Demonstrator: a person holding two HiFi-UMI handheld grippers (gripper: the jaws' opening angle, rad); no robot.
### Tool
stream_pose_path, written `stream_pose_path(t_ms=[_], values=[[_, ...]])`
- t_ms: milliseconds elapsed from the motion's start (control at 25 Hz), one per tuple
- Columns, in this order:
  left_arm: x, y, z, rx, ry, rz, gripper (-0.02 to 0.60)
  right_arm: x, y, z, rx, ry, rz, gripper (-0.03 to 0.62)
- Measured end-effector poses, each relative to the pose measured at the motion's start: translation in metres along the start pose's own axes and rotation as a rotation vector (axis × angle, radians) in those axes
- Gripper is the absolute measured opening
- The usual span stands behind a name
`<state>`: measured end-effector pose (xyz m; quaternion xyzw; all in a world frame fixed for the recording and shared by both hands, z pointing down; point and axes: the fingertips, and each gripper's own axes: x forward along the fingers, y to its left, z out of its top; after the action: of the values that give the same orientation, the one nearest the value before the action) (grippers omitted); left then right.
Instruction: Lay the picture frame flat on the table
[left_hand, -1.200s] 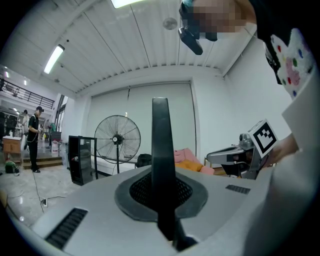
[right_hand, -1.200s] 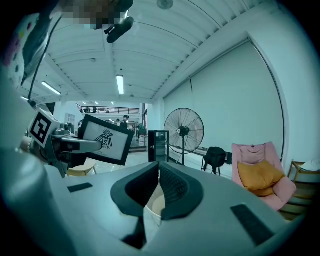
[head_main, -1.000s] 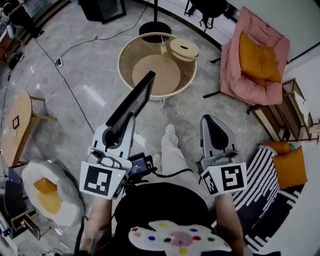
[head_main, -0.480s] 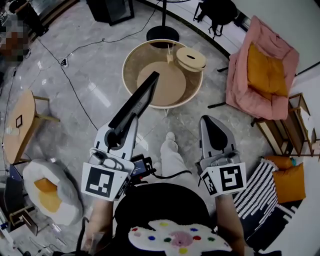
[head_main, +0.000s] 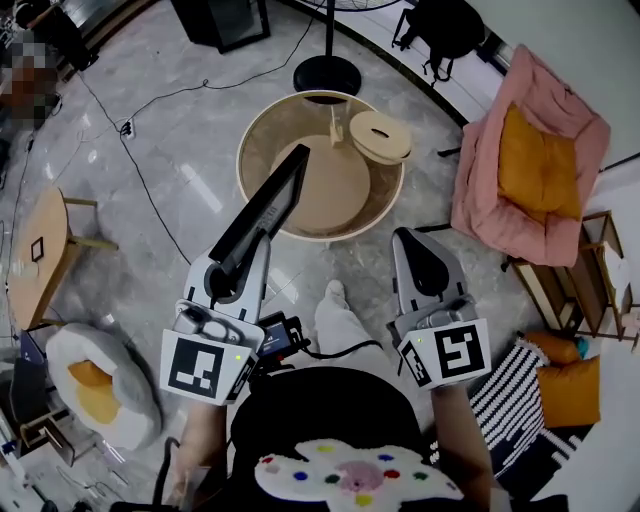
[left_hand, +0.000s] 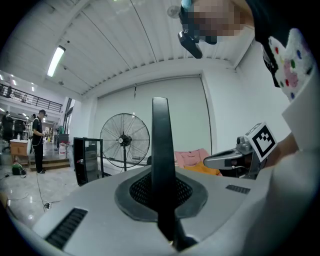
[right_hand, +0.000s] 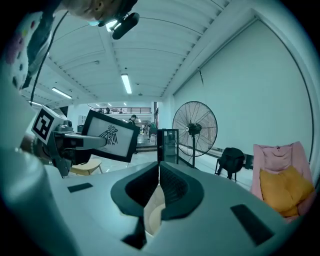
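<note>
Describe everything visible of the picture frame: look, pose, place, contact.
The picture frame is rectangular, with a black border around a white sheet bearing a black bird-like emblem. It hangs in the air, tilted, pinched at one edge by the left gripper, near the round table. Nothing else touches it.

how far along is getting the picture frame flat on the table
Done: the black rectangular picture frame is picked up, clamped edge-on in the left tool. In hand: it hangs tilted in the air, not on the round wooden-rimmed table. Left: reach the table, lay the frame flat, let go. The right tool is shut and empty.
</note>
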<state>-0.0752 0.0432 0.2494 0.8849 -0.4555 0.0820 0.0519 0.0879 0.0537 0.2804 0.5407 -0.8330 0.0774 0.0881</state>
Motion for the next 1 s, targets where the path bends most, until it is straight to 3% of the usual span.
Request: stream_pose_path(t_ms=[520, 1000], values=[[0.058, 0.013, 0.016, -0.014, -0.015, 0.065, 0.025, 0.053, -0.048, 0.016, 0.007, -0.011, 0.077, 0.035], [0.075, 0.005, 0.022, -0.004, -0.021, 0.059, 0.024, 0.058, -0.061, 0.015, 0.024, -0.012, 0.095, 0.034]])
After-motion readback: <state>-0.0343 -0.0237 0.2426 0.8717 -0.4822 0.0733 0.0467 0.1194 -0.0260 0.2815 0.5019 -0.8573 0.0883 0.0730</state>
